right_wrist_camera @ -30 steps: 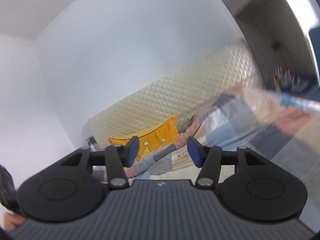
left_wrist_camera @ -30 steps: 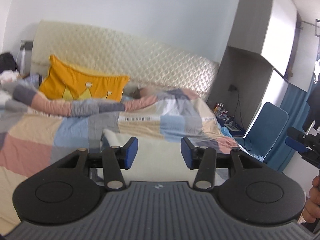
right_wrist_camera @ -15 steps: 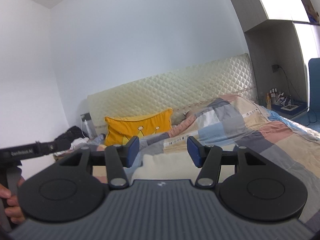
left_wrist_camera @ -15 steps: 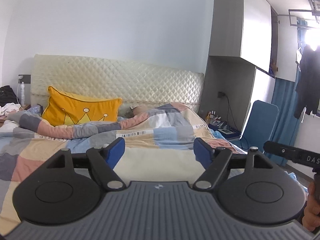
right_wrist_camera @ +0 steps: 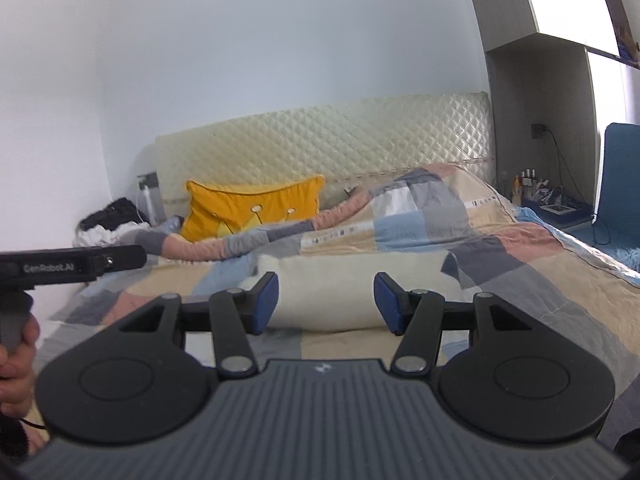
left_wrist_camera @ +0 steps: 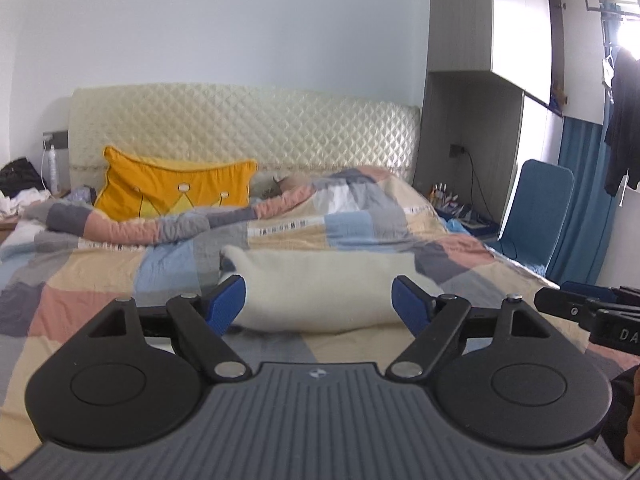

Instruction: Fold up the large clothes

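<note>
- A cream garment (left_wrist_camera: 316, 292), bunched into a long soft roll, lies across the patchwork bedspread (left_wrist_camera: 100, 276) in the middle of the bed, crosswise to both cameras.
- The left gripper (left_wrist_camera: 319, 306) hangs just short of the roll's near edge. Its 2 blue fingers (left_wrist_camera: 226, 305) stand wide apart and have just been opening; nothing is between them and they hold nothing.
- The right gripper (right_wrist_camera: 326, 304) also faces the same roll from the near side. Its fingers (right_wrist_camera: 266, 304) are parted about halfway with only air between them; the garment (right_wrist_camera: 336, 292) lies beyond the tips, untouched.
- Each view shows the other tool at its edge, with part of the hand (right_wrist_camera: 16, 364) that grips the left one.
- A yellow cushion (left_wrist_camera: 176, 194) with a crown print leans at the quilted headboard (left_wrist_camera: 248, 128), behind a rolled-up fold of the bedspread.
- A blue chair (left_wrist_camera: 536, 208) stands beside the bed on the right, near a grey wall cabinet (left_wrist_camera: 476, 20).
</note>
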{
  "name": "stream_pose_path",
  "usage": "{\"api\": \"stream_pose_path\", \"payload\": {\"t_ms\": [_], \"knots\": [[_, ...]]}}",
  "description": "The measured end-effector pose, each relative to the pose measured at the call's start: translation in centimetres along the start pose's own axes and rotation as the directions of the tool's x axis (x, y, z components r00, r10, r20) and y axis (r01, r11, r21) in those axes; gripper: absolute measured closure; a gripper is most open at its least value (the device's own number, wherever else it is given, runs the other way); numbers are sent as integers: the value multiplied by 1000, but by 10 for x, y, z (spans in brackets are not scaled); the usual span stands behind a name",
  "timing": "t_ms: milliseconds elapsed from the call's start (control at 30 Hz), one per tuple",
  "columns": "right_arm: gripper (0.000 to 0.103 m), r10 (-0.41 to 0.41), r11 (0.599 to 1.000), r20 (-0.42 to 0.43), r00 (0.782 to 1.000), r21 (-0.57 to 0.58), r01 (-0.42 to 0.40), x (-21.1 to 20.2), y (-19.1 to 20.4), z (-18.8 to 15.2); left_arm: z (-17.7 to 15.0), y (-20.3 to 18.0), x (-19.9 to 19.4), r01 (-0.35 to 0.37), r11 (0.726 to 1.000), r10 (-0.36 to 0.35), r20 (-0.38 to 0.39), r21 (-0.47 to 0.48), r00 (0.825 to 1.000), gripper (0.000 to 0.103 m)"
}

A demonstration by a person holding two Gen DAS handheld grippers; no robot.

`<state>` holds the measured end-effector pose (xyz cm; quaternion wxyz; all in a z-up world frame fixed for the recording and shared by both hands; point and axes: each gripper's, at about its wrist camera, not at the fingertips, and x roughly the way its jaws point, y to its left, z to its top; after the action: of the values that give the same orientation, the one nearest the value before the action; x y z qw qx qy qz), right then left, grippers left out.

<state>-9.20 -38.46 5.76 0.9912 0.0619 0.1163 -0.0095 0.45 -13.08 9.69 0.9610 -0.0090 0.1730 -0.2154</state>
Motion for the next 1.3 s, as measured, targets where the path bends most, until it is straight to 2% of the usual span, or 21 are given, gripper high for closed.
{"api": "stream_pose_path", "payload": {"t_ms": [433,533,867,1300], "knots": [[47,-65,997,-98,993,25,68,35,-7,-52,-37,14,35,-25,999,23,-73,-22,997,19],[47,-103,995,-67,992,-4,102,33,-3,-52,-44,16,44,-31,999,27,-95,-32,995,19],[47,-91,996,-91,992,0,91,37,-4,-55,-50,17,55,-58,998,56,-120,-20,991,18],[47,-95,995,-97,991,2,96,38,-5,-56,-51,10,54,-70,998,71,-120,7,990,6]]}}
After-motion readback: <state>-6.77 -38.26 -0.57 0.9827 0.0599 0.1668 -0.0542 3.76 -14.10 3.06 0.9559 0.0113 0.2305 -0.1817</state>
